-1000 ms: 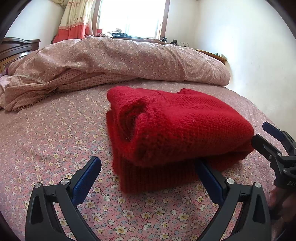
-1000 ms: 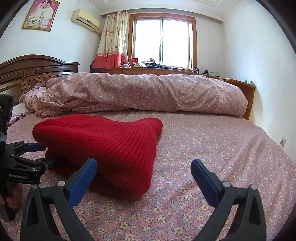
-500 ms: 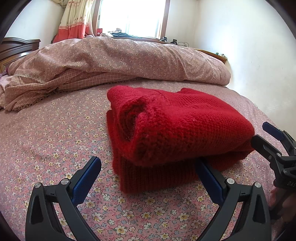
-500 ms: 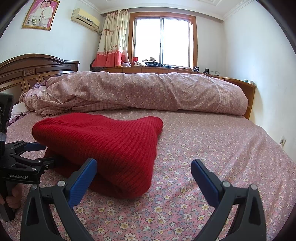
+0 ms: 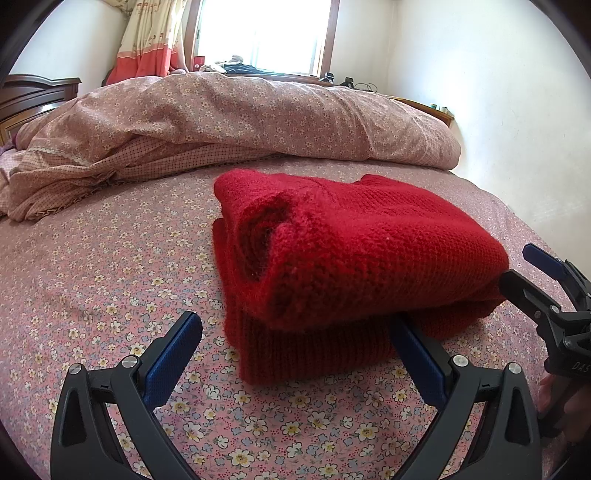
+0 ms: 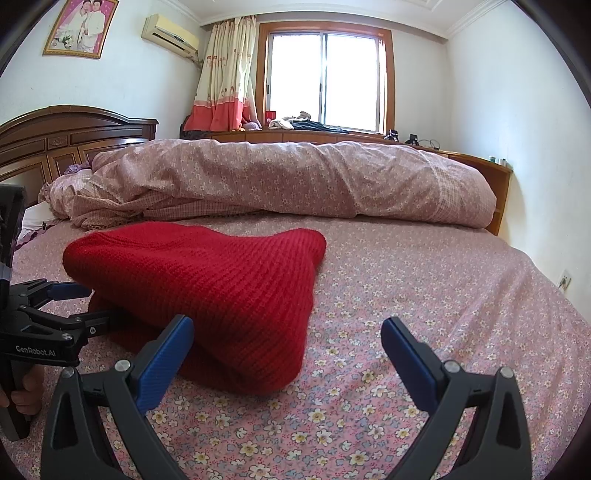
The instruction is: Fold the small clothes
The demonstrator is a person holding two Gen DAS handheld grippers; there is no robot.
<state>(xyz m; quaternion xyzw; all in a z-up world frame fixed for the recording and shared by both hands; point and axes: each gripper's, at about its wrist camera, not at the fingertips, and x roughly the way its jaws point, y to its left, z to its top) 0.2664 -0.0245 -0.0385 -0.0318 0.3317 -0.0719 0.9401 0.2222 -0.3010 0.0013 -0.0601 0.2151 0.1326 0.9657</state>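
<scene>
Folded red sweater lies on the bed, just ahead of both claws; left gripper wide, empty, nearest; right gripper wide, empty

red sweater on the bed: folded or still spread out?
Folded. The red sweater sits as a compact stacked bundle on the floral bedsheet, layers visible at its near edge; both claws are open beside it.

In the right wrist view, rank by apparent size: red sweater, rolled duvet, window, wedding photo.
1. rolled duvet
2. red sweater
3. window
4. wedding photo
The sweater sits nearer the camera, so true sizes are unsure.
</scene>
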